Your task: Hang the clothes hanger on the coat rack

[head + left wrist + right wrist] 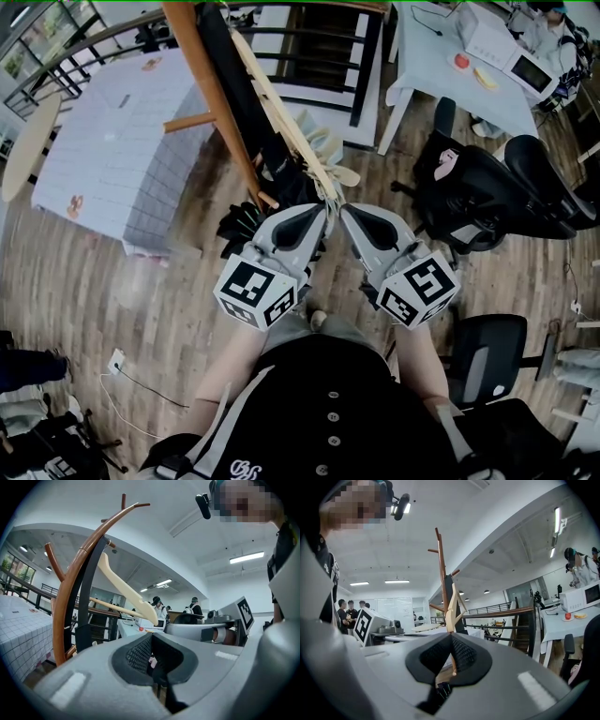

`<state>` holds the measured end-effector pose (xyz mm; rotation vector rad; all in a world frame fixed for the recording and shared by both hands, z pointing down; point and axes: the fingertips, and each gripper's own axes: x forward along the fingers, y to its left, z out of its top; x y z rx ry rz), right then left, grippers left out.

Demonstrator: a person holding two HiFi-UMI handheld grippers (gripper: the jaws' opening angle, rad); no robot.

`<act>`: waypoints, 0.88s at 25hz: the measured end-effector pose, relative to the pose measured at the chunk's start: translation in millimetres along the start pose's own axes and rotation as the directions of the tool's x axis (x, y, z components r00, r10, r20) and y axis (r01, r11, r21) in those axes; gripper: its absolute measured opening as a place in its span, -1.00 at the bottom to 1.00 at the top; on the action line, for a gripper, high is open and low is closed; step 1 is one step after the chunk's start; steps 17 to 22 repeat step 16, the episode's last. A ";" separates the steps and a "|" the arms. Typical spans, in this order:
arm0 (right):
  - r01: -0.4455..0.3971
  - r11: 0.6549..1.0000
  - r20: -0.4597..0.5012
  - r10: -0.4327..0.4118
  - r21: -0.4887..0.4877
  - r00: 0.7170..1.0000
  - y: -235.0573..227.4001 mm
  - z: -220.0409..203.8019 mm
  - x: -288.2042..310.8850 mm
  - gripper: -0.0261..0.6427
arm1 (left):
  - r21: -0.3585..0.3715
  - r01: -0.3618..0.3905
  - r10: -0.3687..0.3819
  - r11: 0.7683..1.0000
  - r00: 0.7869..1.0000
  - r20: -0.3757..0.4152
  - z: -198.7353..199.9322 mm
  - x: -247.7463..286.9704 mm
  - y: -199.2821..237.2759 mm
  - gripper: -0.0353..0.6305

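The hanger (286,122) is pale bare wood with curved arms and a thin lower bar; it slants alongside the rack (211,89), its upper end close against the post, though whether it touches cannot be told. Its lower end is clamped between the closed jaws of the right gripper (451,639), just in front of the rack. The rack is a reddish-brown wooden post standing upright, with one long bowed arm sweeping up its side and short pegs angling upward near the top
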<state>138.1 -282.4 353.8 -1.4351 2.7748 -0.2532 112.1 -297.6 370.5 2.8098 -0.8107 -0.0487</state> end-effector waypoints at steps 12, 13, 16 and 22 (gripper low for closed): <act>0.004 1.000 0.005 -0.004 0.003 1.000 -6.2 1.2 -1.7 -0.93 | -0.004 -0.012 0.012 1.000 1.000 0.000 -2.0 2.6 2.2 -0.91; 0.004 1.000 0.005 -0.004 0.003 1.000 -6.4 1.3 -1.5 -0.93 | -0.002 -0.012 0.012 1.000 1.000 0.000 -1.7 2.7 2.4 -0.91; 0.001 1.000 0.010 -0.001 0.000 1.000 -6.3 2.6 -0.1 -0.93 | 0.005 -0.012 0.012 1.000 1.000 0.004 0.4 2.9 3.5 -0.91; 0.001 1.000 0.010 -0.001 0.000 1.000 -6.3 2.6 -0.1 -0.93 | 0.005 -0.012 0.012 1.000 1.000 0.004 0.4 2.9 3.5 -0.91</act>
